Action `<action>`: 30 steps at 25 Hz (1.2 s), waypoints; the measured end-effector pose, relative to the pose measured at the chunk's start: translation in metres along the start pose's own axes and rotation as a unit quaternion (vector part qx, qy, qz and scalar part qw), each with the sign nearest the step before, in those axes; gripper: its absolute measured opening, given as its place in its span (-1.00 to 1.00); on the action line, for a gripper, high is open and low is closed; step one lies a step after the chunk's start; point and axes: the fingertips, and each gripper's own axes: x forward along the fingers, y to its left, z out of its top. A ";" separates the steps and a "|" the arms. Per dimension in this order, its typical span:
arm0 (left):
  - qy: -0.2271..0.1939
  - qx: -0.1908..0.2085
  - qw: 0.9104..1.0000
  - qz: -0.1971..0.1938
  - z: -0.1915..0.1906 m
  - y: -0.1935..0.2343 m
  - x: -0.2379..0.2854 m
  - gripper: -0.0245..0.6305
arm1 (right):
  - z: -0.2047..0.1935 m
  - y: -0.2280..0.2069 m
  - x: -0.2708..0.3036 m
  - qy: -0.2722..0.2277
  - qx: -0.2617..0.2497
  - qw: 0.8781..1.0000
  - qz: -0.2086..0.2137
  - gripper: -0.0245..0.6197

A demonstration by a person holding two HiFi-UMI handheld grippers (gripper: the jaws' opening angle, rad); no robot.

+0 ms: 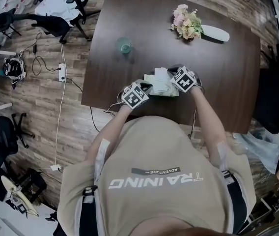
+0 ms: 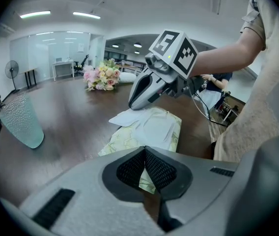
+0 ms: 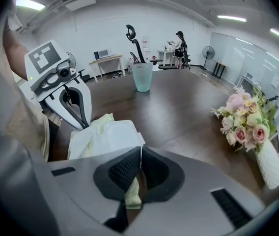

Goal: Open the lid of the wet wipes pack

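Observation:
The wet wipes pack (image 1: 163,86), pale green with a white lid, lies on the dark table (image 1: 228,82) close to the near edge. My left gripper (image 2: 145,150) is shut on the pack's left end and pins it there; in the head view the left gripper (image 1: 147,88) sits at that end. My right gripper (image 3: 139,154) is shut on the edge of the white lid flap (image 3: 111,135), which stands lifted off the pack (image 2: 152,132). From the left gripper view, the right gripper (image 2: 132,107) pinches the flap (image 2: 125,117) above the pack's far end.
A ribbed glass tumbler (image 1: 125,45) stands farther out on the table, left of centre. A flower bouquet (image 1: 186,23) in a white vase (image 1: 216,33) lies at the far right. Office chairs (image 1: 56,21) and cables (image 1: 61,73) are on the floor to the left.

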 end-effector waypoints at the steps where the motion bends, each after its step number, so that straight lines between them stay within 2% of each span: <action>1: 0.000 0.001 1.000 0.001 0.000 0.000 0.000 -0.90 | -0.002 0.001 0.001 0.001 0.008 1.000 0.000 -0.87; 5: -0.001 0.005 1.000 0.002 -0.001 0.001 -0.002 -0.90 | 0.000 0.000 0.001 -0.008 0.030 0.999 -0.015 -0.88; 9: -0.006 0.027 1.000 0.014 -0.001 -0.001 -0.001 -0.90 | 0.006 -0.002 -0.012 -0.041 0.043 0.997 -0.059 -0.88; 13: 0.008 0.055 0.998 0.028 -0.002 -0.003 -0.003 -0.90 | 0.007 -0.001 -0.038 -0.080 0.095 0.989 -0.083 -0.88; 15: -0.006 0.029 0.999 0.016 -0.001 -0.004 -0.007 -0.90 | 0.005 0.002 -0.050 -0.098 0.120 0.984 -0.089 -0.88; 17: -0.046 -0.033 0.998 -0.001 0.004 -0.003 -0.014 -0.90 | 0.000 0.006 -0.064 -0.114 0.142 0.979 -0.096 -0.88; 19: -0.088 -0.094 0.992 -0.010 0.011 -0.002 -0.026 -0.90 | -0.006 0.013 -0.078 -0.130 0.162 0.973 -0.104 -0.88; 20: -0.102 -0.110 0.989 -0.010 0.013 -0.001 -0.033 -0.90 | -0.008 0.017 -0.085 -0.138 0.171 0.970 -0.107 -0.88; 22: -0.118 -0.118 0.986 -0.006 0.017 -0.001 -0.045 -0.90 | -0.013 0.027 -0.098 -0.153 0.186 0.964 -0.115 -0.88; 30: -0.188 -0.103 0.977 -0.005 0.059 -0.010 -0.088 -0.90 | -0.019 0.063 -0.126 -0.196 0.219 0.947 -0.131 -0.88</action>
